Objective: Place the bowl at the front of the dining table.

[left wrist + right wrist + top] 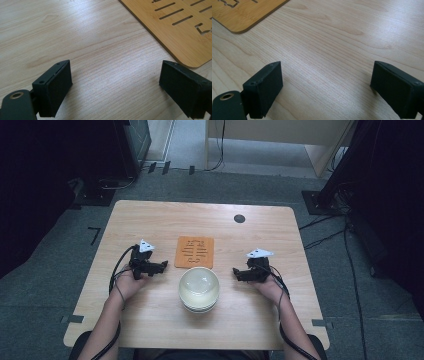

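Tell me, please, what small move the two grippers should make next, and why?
Probably bring both inward toward the stacked bowls. The left gripper and right gripper rest on the table either side of them, jaws open and empty, touching nothing, and the bamboo trivet just behind lies bare.

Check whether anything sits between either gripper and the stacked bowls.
Nothing visible does. The left gripper and right gripper flank the bowls, jaws open, with bare table between them.
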